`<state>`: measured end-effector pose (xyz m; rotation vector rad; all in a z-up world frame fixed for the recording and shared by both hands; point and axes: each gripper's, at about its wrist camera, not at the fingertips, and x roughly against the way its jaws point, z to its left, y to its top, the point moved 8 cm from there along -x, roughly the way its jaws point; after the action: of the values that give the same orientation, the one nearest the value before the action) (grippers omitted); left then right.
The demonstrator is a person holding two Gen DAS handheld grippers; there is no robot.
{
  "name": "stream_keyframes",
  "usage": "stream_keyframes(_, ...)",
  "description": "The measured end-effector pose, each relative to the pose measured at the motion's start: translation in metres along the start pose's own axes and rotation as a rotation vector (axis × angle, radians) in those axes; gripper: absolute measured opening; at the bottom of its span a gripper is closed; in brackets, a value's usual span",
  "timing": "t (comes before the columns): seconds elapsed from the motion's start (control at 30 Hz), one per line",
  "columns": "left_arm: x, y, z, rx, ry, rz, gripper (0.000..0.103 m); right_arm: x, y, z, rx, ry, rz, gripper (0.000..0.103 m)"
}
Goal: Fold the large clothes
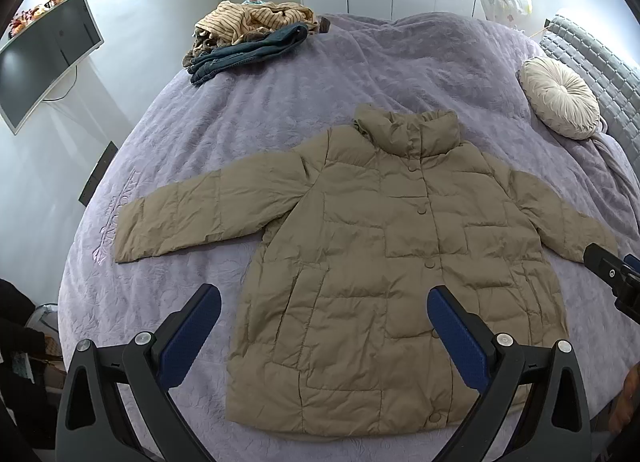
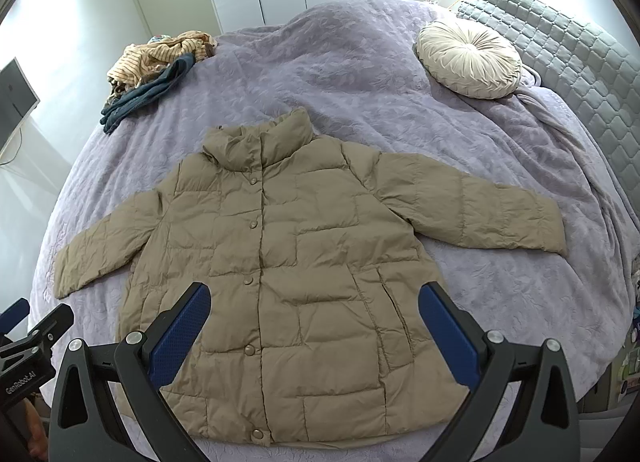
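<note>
Both tongs hang above the near hem with jaws wide apart and empty: the left gripper (image 1: 324,326) and the right gripper (image 2: 314,322). The jacket (image 1: 380,262) lies flat, buttoned, sleeves spread, on the bed (image 1: 280,109). Folding seems not started; next probably a sleeve cuff must be pinched and brought inward.

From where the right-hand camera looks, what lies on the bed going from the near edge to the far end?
Nearest, the open right gripper, then the tan puffer jacket spread flat on the purple bedspread, then the round cream cushion, then the grey quilted headboard.
</note>
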<state>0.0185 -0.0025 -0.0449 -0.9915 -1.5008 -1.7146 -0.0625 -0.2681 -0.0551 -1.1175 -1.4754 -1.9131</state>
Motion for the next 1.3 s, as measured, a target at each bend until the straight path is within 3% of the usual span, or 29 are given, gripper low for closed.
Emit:
stream_keyframes(0.77, -0.001, 0.0, -0.001, -0.002, 0.001, 0.004, 0.103, -0.01, -0.007, 0.002, -0.011, 0.005, 0.01, 0.103)
stream_keyframes(1.3, -0.004, -0.002, -0.001, -0.001, 0.001, 0.008, 0.103, -0.009, -0.005, 0.006, -0.039, 0.058, 0.004, 0.103)
